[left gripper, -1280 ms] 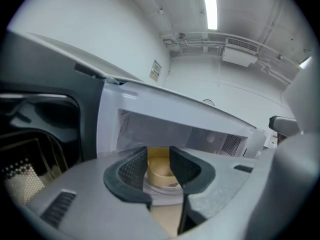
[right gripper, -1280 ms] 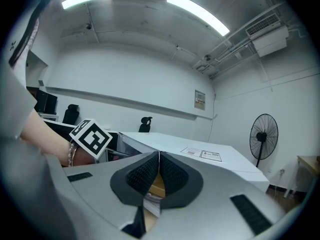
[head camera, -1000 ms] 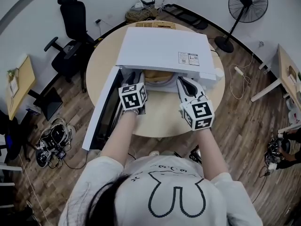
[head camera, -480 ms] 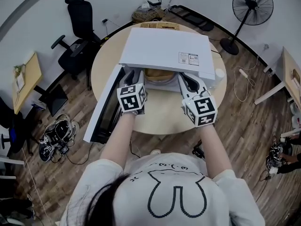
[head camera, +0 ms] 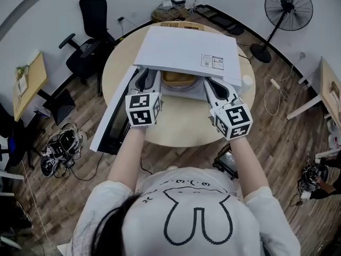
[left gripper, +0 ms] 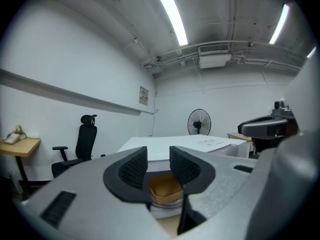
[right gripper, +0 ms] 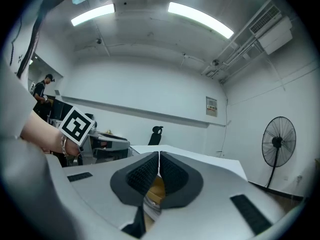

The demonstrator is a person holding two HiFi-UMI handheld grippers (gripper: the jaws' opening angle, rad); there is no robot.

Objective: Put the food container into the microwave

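While left gripper [left gripper: 158, 165] jaws are standing apart and right gripper [right gripper: 158, 170] jaws together, empty, the unclamped food container [head camera: 178, 79] is risking tipping against the microwave [head camera: 186, 49] sill if nudged.

I get bright, even light from the long white ceiling strip lights [left gripper: 172, 11]. Both gripper views bend hard, their corners go black, and the nearest plastic is blurred.

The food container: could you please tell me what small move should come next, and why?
Probably open the right tongs and let go. The food container sits in the open front of the microwave, the left tongs stand apart beside it, and only the right tongs appear closed on its edge.
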